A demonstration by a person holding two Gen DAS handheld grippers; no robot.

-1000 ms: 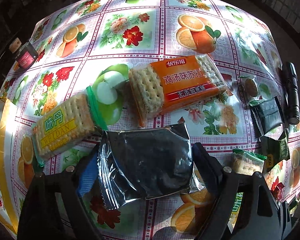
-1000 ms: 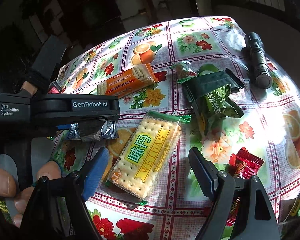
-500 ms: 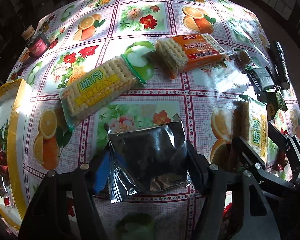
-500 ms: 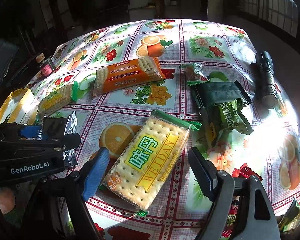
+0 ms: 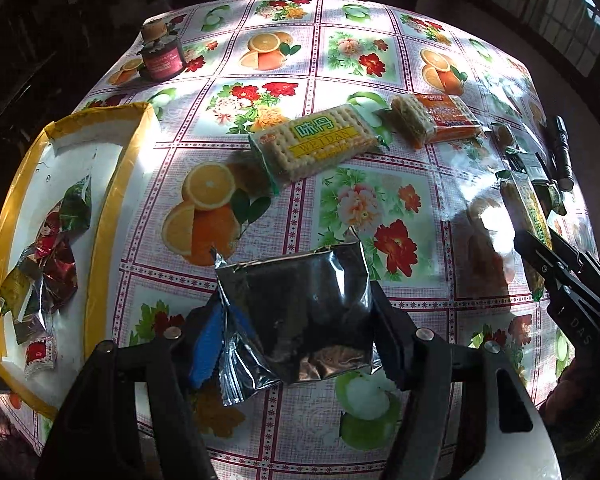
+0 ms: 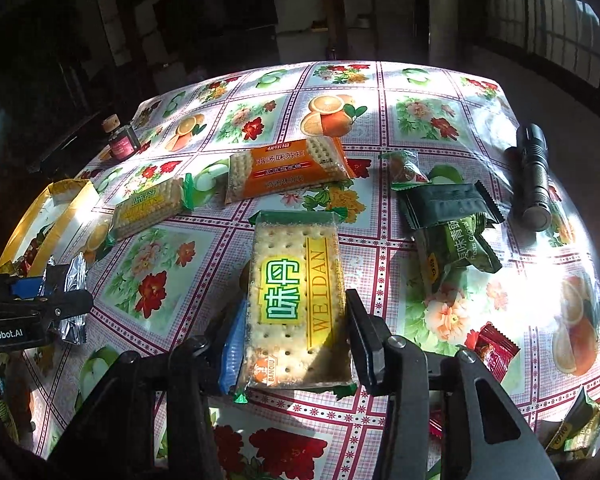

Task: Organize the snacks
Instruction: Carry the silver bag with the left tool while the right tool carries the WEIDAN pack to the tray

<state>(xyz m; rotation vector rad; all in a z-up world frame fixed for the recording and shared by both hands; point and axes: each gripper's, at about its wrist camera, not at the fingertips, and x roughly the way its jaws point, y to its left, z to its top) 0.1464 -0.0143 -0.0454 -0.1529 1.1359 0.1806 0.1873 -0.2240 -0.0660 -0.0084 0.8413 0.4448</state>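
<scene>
My left gripper (image 5: 296,336) is shut on a silver foil snack bag (image 5: 300,312) and holds it above the tablecloth, right of a yellow-rimmed box (image 5: 112,208) that holds several wrapped snacks. My right gripper (image 6: 296,344) is shut on a Weidan cracker pack (image 6: 296,296), its fingers pressing both long sides. The left gripper and foil bag also show at the left edge of the right wrist view (image 6: 66,296). A second Weidan pack (image 5: 316,144) and an orange cracker pack (image 5: 436,120) lie further back.
A small dark jar (image 5: 160,58) stands at the far left. A black flashlight (image 6: 534,168), a dark green packet (image 6: 448,204), a green pea snack bag (image 6: 456,248) and a red candy (image 6: 494,350) lie at the right.
My left gripper carried the foil bag left toward the yellow box. My right gripper closed around the Weidan cracker pack, which now lies straight between its fingers.
</scene>
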